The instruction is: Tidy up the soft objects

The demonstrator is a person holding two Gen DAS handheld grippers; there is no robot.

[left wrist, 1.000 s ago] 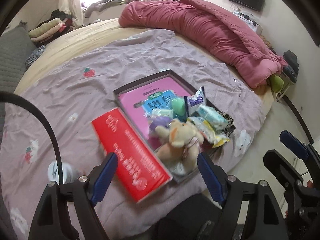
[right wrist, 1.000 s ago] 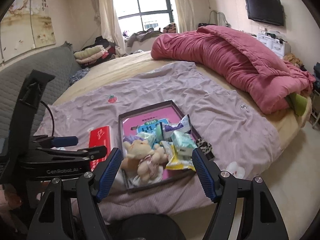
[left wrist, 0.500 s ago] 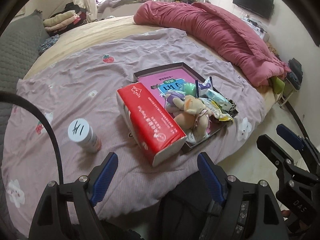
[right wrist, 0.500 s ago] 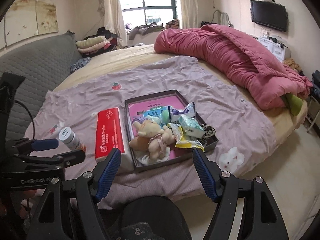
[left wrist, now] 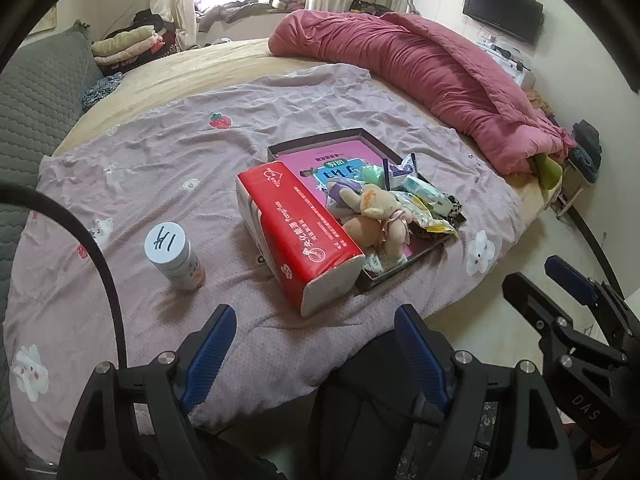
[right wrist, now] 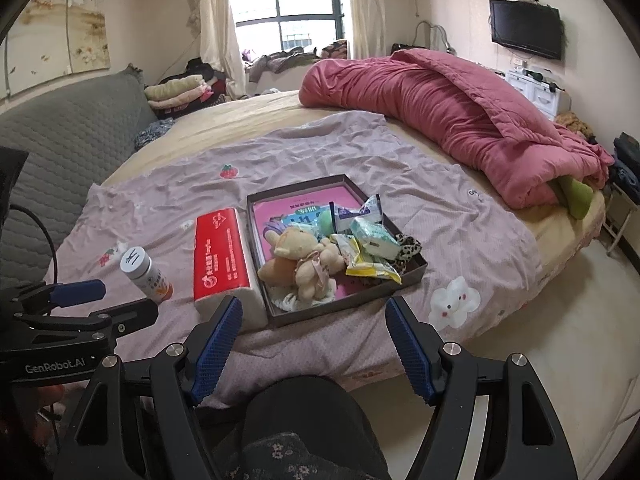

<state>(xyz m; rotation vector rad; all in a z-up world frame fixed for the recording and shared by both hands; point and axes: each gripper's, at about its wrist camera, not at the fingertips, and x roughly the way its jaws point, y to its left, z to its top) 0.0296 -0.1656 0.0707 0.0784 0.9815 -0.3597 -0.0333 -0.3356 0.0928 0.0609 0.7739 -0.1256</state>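
Bedroom, round bed (right wrist: 568,236) under lilac sheet (right wrist: 460,192). Left to right: upright white-capped bottle (right wrist: 145,271), red tissue pack (right wrist: 221,254) touching dark tray (right wrist: 412,274) holding teddy bear (right wrist: 300,254) and soft packets (right wrist: 370,240). Left claw (left wrist: 314,354) and right claw (right wrist: 314,342) both spread apart, empty, near bed edge.

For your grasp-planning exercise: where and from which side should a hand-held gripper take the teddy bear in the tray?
Probably the teddy bear's soft torso, from above: it lies on top of the pile in the tray, whose walls block a sideways approach.
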